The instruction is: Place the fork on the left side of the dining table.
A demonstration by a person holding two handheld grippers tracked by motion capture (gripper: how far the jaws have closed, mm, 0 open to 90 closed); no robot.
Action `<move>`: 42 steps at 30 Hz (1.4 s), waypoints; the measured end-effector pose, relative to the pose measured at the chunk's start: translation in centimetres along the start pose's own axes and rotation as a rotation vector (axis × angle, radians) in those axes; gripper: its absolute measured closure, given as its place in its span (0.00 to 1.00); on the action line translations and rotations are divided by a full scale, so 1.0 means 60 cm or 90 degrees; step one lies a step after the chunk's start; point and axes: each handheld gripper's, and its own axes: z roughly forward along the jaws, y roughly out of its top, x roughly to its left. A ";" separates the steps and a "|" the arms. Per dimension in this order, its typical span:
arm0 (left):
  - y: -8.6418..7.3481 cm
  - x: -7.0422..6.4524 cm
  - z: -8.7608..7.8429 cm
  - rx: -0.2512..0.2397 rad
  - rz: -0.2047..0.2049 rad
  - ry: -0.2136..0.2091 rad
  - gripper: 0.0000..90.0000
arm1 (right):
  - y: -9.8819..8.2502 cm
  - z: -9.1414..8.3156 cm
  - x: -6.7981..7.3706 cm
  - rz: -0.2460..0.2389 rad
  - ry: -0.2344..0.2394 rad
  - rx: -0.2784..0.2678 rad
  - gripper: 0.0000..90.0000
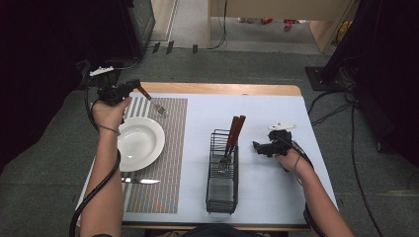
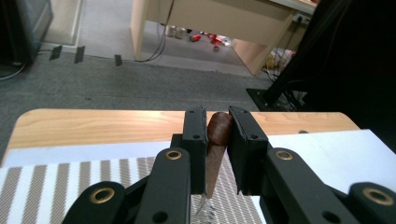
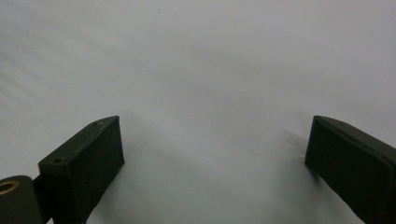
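Brown wood sits between the jaws of my left gripper (image 2: 216, 154): it is the handle of a fork (image 1: 152, 101), and the jaws are closed onto it from both sides. In the high view my left gripper (image 1: 129, 88) is held near the far left corner of the surface (image 1: 276, 106), above the far edge of the striped placemat (image 1: 170, 148). The fork slants away from the gripper toward the right, its metal tines pointing down at the placemat; I cannot tell whether they touch it. In the left gripper view the handle (image 2: 217, 140) runs down between the jaws and the tines show at the bottom, over the stripes.

The white plate (image 1: 154, 143) lies on the placemat just beside my left forearm, and a knife (image 1: 143, 181) lies on the placemat between the plate and the near edge.

My right gripper (image 1: 257, 146) rests low toward the right edge of the surface, just beside the black wire caddy (image 1: 221, 197), which holds more brown-handled cutlery (image 1: 234, 131) standing up. In the right gripper view its jaws are spread wide apart with nothing between them, over the bare white surface (image 3: 201, 70).
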 end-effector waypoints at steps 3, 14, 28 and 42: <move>-0.007 0.013 0.001 -0.002 -0.016 0.005 0.87 | 0.000 0.000 0.000 0.000 0.000 0.000 0.04; -0.026 0.070 -0.009 0.009 -0.086 0.041 0.88 | 0.000 0.000 0.000 0.000 0.000 0.000 0.04; -0.067 0.165 0.008 0.050 -0.194 0.036 0.80 | 0.000 0.000 0.000 0.000 0.000 -0.001 0.04; -0.100 0.211 0.012 0.083 -0.239 0.011 0.75 | 0.000 0.000 -0.001 0.003 -0.001 -0.003 0.06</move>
